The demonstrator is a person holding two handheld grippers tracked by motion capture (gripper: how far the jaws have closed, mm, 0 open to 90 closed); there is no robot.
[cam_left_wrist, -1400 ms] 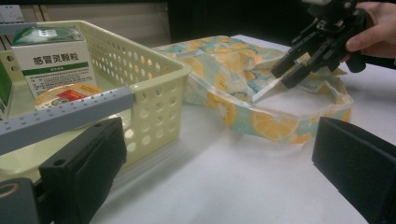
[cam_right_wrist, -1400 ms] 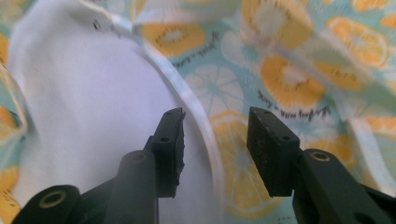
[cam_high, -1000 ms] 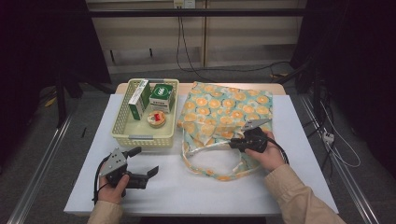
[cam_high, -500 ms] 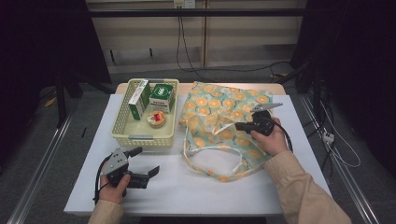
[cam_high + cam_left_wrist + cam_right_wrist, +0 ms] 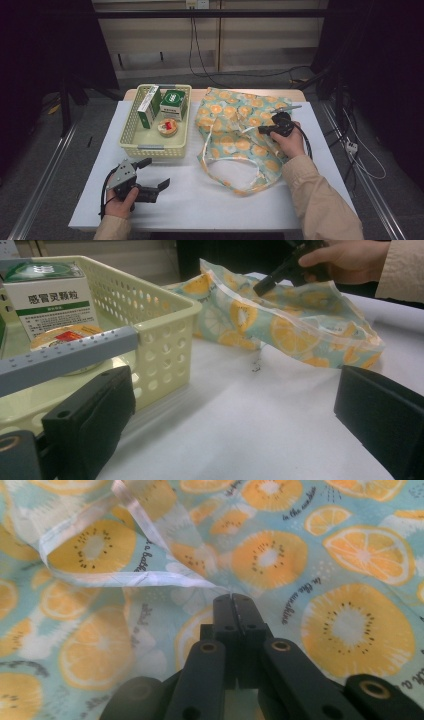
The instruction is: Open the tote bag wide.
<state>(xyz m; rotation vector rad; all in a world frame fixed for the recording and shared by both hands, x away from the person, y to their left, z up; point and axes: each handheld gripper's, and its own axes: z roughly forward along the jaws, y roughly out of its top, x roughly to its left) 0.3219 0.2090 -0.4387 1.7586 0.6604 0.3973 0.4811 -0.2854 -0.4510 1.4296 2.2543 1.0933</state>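
Your right gripper (image 5: 233, 600) is pinching its jaws together on the white hem of the fruit-print bag (image 5: 320, 555), having just closed them. The bag is lying crumpled on the counter (image 5: 200, 195), just beside the yellow basket (image 5: 152, 148). Your left gripper (image 5: 155, 175) is resting near the counter's front edge, jaws wide apart, gripping nothing.

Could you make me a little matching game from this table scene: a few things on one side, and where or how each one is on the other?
Things:
1. fruit-print bag
2. round tin
3. left gripper
4. right gripper

States:
A. jaws open, above bare table
B. inside the yellow basket
C. jaws shut, at a translucent edge
D. lying crumpled, right of the basket

Pairs: 1-D, 2-B, 3-A, 4-C
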